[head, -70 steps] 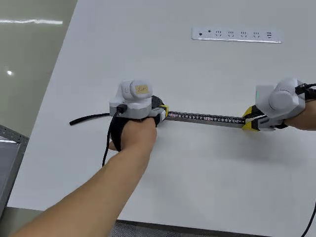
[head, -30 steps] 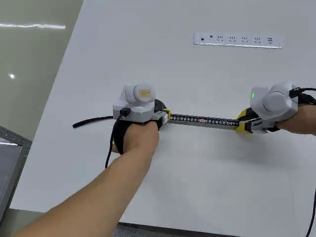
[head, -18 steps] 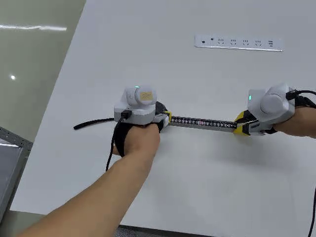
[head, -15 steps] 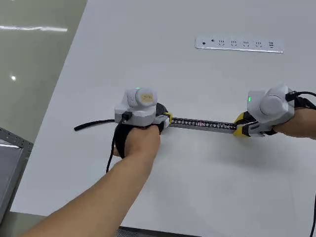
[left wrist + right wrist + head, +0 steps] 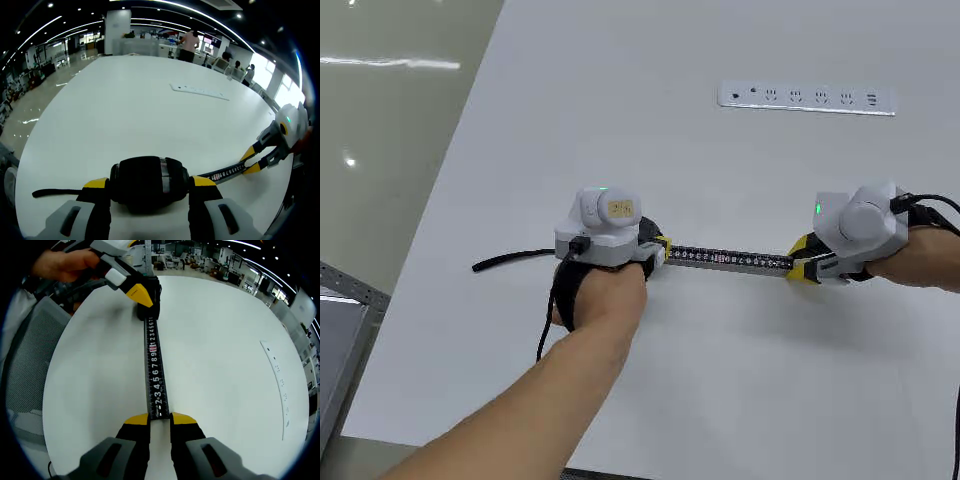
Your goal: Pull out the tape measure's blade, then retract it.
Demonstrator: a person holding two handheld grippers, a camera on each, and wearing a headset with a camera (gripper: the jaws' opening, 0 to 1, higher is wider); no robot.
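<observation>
The black tape measure case (image 5: 149, 180) rests on the white table (image 5: 720, 380), and my left gripper (image 5: 149, 183) is shut on it from both sides. Its dark, numbered blade (image 5: 730, 258) runs flat over the table to the right. My right gripper (image 5: 160, 419) is shut on the blade's tip (image 5: 159, 412). In the right gripper view the blade (image 5: 154, 365) leads up to the case (image 5: 148, 302), with the left gripper (image 5: 142, 292) on it. In the head view the left gripper (image 5: 655, 250) and right gripper (image 5: 800, 270) face each other. The right gripper (image 5: 252, 162) also shows at the right of the left gripper view.
A white power strip (image 5: 807, 98) lies at the far side of the table. A black strap (image 5: 510, 262) trails left from the case. The table's left edge drops to a glossy floor (image 5: 380, 120), with a grey rack (image 5: 335, 300) at lower left.
The right gripper has moved left toward the case, still holding the blade's tip, so the exposed blade is shorter. The left gripper has kept its hold on the case.
</observation>
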